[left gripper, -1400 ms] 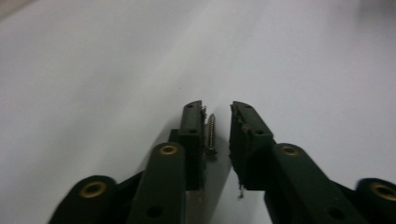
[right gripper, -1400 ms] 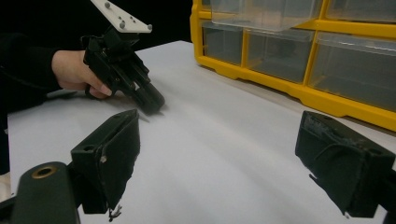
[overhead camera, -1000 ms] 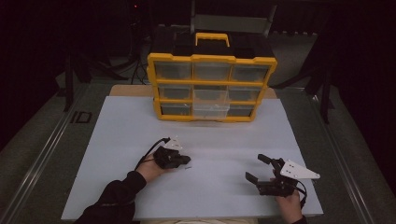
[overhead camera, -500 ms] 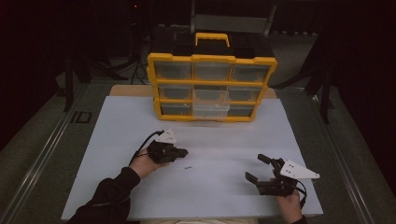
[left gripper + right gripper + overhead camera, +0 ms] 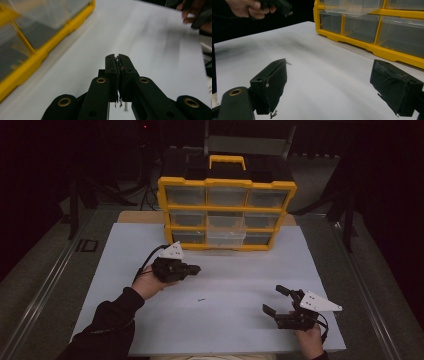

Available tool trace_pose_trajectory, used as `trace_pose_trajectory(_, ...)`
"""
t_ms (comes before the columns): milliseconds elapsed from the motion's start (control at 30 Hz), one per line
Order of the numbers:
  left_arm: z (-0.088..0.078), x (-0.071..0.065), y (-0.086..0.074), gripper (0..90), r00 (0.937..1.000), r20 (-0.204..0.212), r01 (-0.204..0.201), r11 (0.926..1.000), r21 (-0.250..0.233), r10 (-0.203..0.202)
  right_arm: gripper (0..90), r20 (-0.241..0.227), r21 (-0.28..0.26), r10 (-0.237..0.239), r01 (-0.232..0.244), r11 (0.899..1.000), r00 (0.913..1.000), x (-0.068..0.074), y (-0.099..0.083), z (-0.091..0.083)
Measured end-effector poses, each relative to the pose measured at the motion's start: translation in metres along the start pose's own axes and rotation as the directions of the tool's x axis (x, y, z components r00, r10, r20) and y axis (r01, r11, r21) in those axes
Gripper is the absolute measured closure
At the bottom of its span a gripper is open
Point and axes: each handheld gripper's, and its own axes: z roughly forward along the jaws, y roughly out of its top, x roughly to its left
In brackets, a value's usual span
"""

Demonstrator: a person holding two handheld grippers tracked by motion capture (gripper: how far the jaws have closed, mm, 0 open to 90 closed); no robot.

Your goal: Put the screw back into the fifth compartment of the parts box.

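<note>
Dark room is seen all around a bench (image 5: 120, 270) covered with a white sheet. At the far side of the bench a yellow drawer box (image 5: 227, 212) with clear drawers and a yellow handle on top is set upright. One clear drawer (image 5: 226, 238) in the bottom row, in the middle, is pulled out a little.

The left hand-held gripper (image 5: 196, 268) is held in a hand (image 5: 150, 282) above the sheet, near the front of the box, and is pointed to the right. Its jaws are pressed together, with nothing seen between them in the left gripper view (image 5: 118, 65).

The right hand-held gripper (image 5: 276, 300) is held low at the near right of the sheet, well apart from the left one. Its jaws are spread wide and nothing is held (image 5: 332, 82).

A tiny dark thing (image 5: 201, 299) is seen lying on the sheet between the two grippers; what it is cannot be told.
</note>
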Motion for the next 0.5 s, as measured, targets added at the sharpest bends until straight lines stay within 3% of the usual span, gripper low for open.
trace_pose_trajectory(267,-0.013,0.008,0.026,88.1,0.9997,-0.024,-0.007,0.9997,-0.023,0.007,14.0,0.0,0.0,-0.002,0.002,1.0,1.0,0.0,0.0,0.0)
trace_pose_trajectory(500,-0.023,0.009,0.054,88.1,0.9982,-0.041,-0.045,0.9981,-0.042,0.043,14.0,-0.001,0.002,-0.001,0.001,1.0,1.0,0.0,0.0,0.0)
